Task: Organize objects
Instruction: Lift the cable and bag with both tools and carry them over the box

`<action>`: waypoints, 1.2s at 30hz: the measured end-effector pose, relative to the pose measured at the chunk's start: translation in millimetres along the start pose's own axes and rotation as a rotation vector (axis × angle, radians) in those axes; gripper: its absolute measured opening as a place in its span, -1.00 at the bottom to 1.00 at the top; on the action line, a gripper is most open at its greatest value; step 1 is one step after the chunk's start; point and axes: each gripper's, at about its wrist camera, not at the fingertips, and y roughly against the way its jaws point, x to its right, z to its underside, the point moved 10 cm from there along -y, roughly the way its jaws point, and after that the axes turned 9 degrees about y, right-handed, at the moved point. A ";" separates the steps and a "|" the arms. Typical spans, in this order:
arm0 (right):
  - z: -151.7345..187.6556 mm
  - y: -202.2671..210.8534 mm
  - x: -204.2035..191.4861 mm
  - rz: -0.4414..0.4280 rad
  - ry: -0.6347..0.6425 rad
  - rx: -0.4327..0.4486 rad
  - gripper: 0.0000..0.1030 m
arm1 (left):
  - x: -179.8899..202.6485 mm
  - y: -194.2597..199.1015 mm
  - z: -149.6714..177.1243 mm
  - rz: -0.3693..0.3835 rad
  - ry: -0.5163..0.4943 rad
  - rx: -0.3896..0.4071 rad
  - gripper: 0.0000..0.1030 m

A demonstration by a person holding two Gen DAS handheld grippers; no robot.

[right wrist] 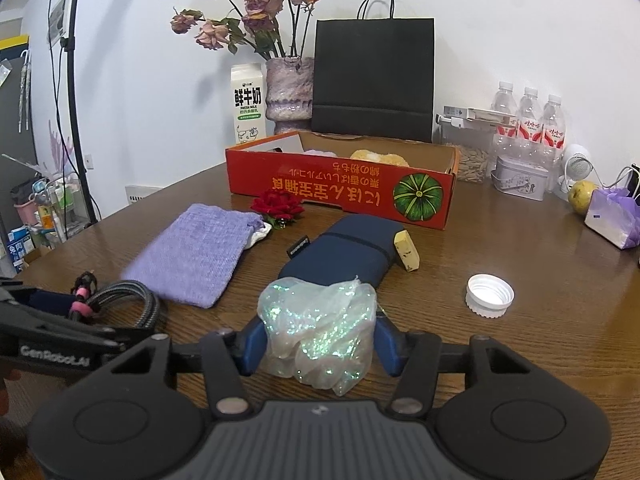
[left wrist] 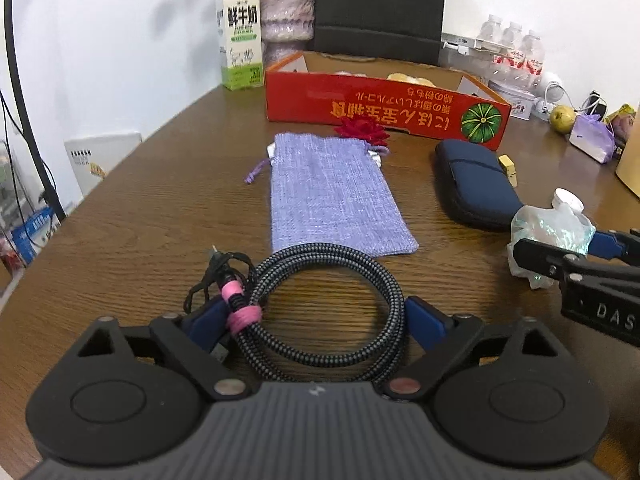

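My left gripper (left wrist: 320,316) has its blue fingers against both sides of a coiled black braided cable (left wrist: 320,300) with pink ties, low over the wooden table (left wrist: 140,220). My right gripper (right wrist: 320,344) is shut on a crumpled iridescent plastic bag (right wrist: 320,328); the bag also shows in the left wrist view (left wrist: 552,232). Ahead lie a purple woven pouch (left wrist: 332,192), a navy case (left wrist: 472,180), a red fabric flower (left wrist: 362,128) and the open red cardboard box (left wrist: 380,108) with things inside. The cable also shows in the right wrist view (right wrist: 124,300).
A white bottle cap (right wrist: 490,295) and a yellow block (right wrist: 407,250) lie on the table. At the back stand a milk carton (right wrist: 248,104), a vase of dried roses (right wrist: 288,92), a black paper bag (right wrist: 374,80), water bottles (right wrist: 530,124), a tin (right wrist: 520,180) and an apple (right wrist: 582,196).
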 end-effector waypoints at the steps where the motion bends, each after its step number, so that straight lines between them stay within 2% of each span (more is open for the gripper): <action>1: 0.1 -0.1 0.1 0.001 0.001 0.000 0.05 | -0.7 2.1 -0.7 0.003 -0.002 0.005 0.83; 13: -4.5 6.7 -8.8 -0.002 0.029 0.032 0.02 | -1.5 19.5 -15.2 0.032 -0.017 0.041 0.83; 24: -22.4 16.4 -13.0 -0.009 0.033 0.085 0.01 | 1.1 27.7 -34.3 0.043 -0.029 0.085 0.83; 36: -53.3 18.1 -12.2 0.004 0.046 0.135 0.01 | 11.8 28.7 -69.5 0.070 -0.044 0.133 0.83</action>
